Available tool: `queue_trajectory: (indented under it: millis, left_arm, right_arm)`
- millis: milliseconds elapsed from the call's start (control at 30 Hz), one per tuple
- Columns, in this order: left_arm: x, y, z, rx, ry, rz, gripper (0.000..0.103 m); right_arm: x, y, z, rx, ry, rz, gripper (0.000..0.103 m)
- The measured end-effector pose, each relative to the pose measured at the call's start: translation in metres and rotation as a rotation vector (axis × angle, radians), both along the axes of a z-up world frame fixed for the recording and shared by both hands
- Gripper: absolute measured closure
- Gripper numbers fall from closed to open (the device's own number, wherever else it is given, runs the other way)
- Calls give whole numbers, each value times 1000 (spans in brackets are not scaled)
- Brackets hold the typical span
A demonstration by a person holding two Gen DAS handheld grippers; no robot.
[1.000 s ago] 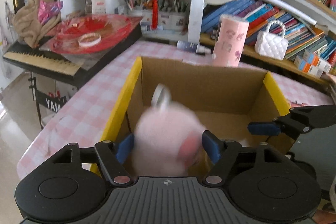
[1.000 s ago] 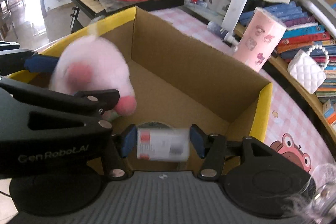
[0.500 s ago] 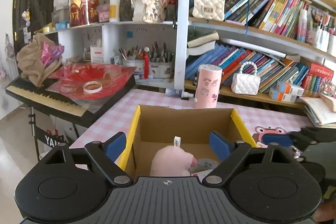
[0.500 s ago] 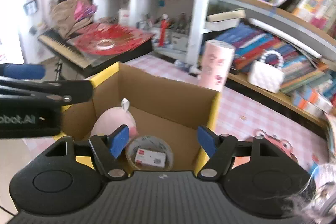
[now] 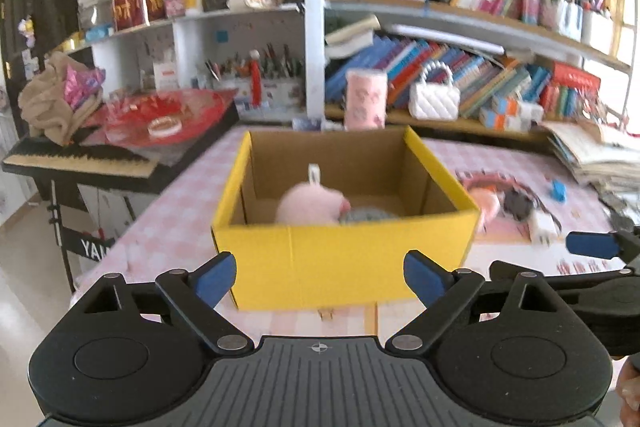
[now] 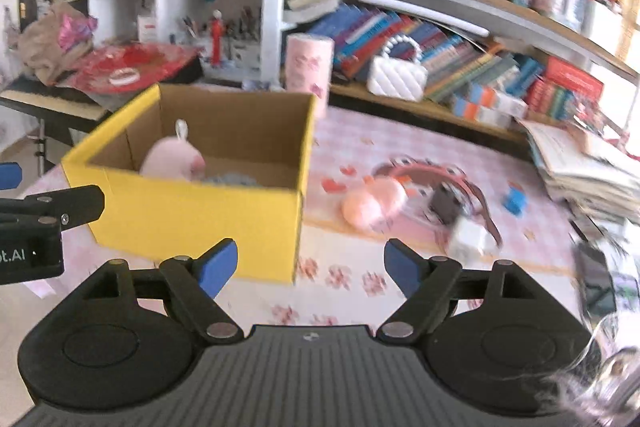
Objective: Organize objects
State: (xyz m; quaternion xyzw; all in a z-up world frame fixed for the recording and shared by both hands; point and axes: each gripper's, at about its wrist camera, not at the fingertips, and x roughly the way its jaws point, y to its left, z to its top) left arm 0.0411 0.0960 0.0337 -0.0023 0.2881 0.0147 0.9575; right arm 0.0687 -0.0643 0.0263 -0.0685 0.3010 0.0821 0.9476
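Observation:
A yellow cardboard box [image 5: 344, 251] [image 6: 192, 215] stands on the pink checked table. Inside lie a pink plush toy [image 5: 310, 203] [image 6: 172, 159] and a grey tape roll [image 5: 366, 215] [image 6: 228, 179]. My left gripper [image 5: 320, 277] is open and empty, held back from the box's front wall. My right gripper [image 6: 306, 267] is open and empty, off the box's right front corner. On the table right of the box lie a pink round plush [image 6: 374, 205], a dark small object [image 6: 446, 203] and a white block [image 6: 470, 239].
A pink cylinder [image 5: 366, 95] and a white quilted handbag [image 5: 434, 99] stand behind the box by the bookshelf. A keyboard with a red plate [image 5: 160, 115] is at the left. A stack of papers [image 6: 588, 163] and a blue block [image 6: 514, 201] lie at the right.
Both grippers let go of their objects into the box, opened, and pulled back and up. The plush and tape roll now rest in the box.

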Motion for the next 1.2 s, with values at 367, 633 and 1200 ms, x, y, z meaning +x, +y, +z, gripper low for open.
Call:
queue_trajectory:
  millis: [367,633,1200]
  left_arm:
    - [-25,0,-16,-30,61,-45,10]
    - [-33,-3,-21,-41,80,-97,10]
    - [-17,-48,-29,-65,124,-251,10]
  right_arm:
    - [-42,-10,-10,-14,30,-125,17]
    - [-61,-10,-14,-30,44,-170,16]
    - [-79,-44,-16,-71,55,-295,15]
